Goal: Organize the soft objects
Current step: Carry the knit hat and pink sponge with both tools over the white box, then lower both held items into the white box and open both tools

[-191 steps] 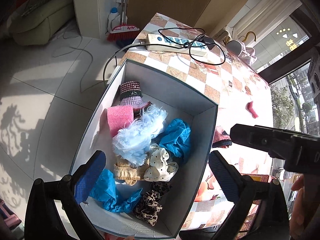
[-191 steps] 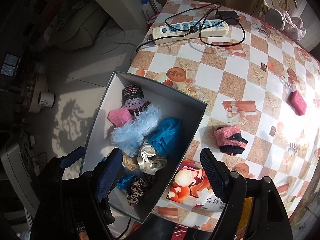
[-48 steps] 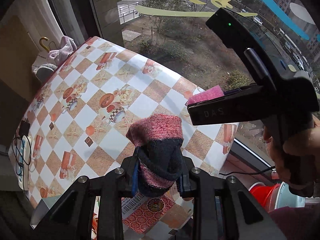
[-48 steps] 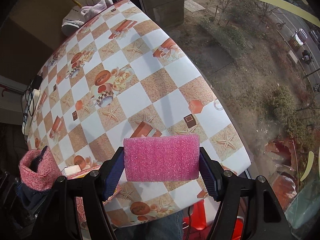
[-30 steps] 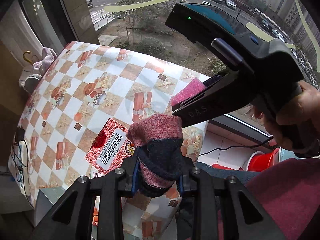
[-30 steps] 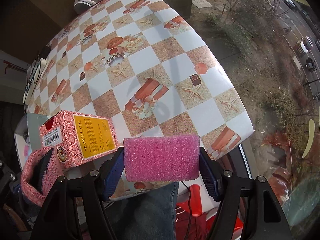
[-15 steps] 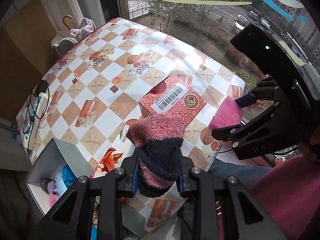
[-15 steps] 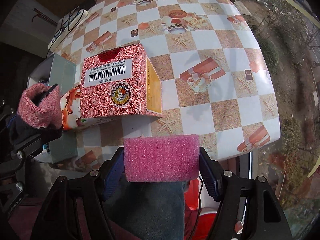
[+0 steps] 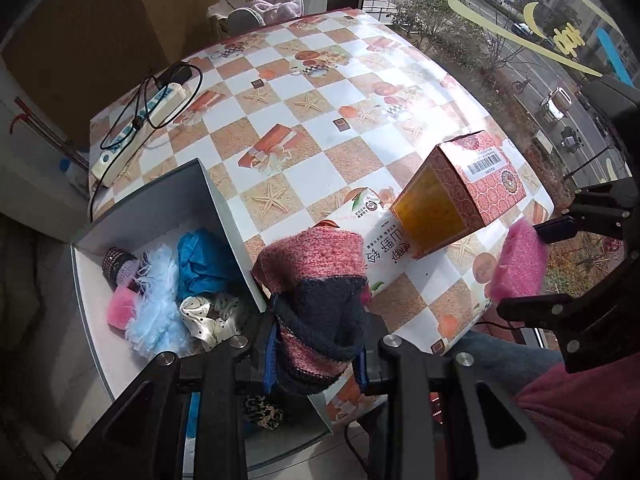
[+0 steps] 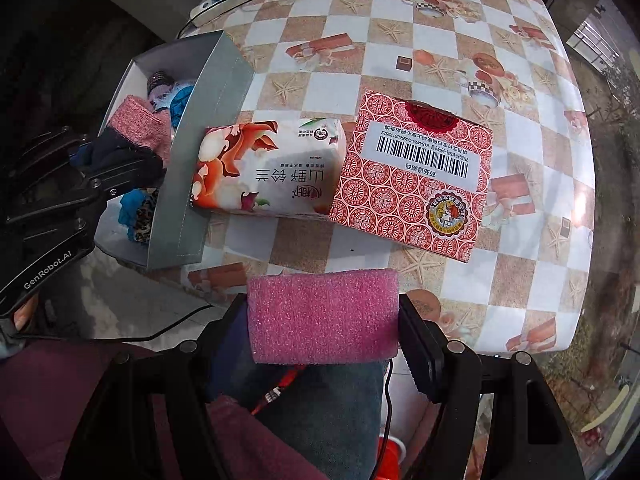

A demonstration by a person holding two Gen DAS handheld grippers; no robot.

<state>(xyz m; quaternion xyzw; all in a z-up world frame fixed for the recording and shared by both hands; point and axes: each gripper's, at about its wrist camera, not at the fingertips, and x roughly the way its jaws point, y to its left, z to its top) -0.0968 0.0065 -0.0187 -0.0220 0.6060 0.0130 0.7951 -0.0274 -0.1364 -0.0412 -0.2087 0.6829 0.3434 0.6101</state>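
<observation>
Both loads have swung back from the window side, so the drop-off looks close. At far left the grey box (image 9: 224, 216) of soft things sits at the worktop's (image 9: 320, 128) edge; the left gripper (image 9: 316, 356) pinches the pink-and-navy sock (image 9: 316, 280) just over its near wall. Tissue pack (image 10: 268, 172) and red carton (image 10: 416, 176) crowd the middle. Rightmost, the right gripper (image 10: 324, 320) squeezes the pink sponge (image 10: 324, 316) off the near edge, open room above the box
</observation>
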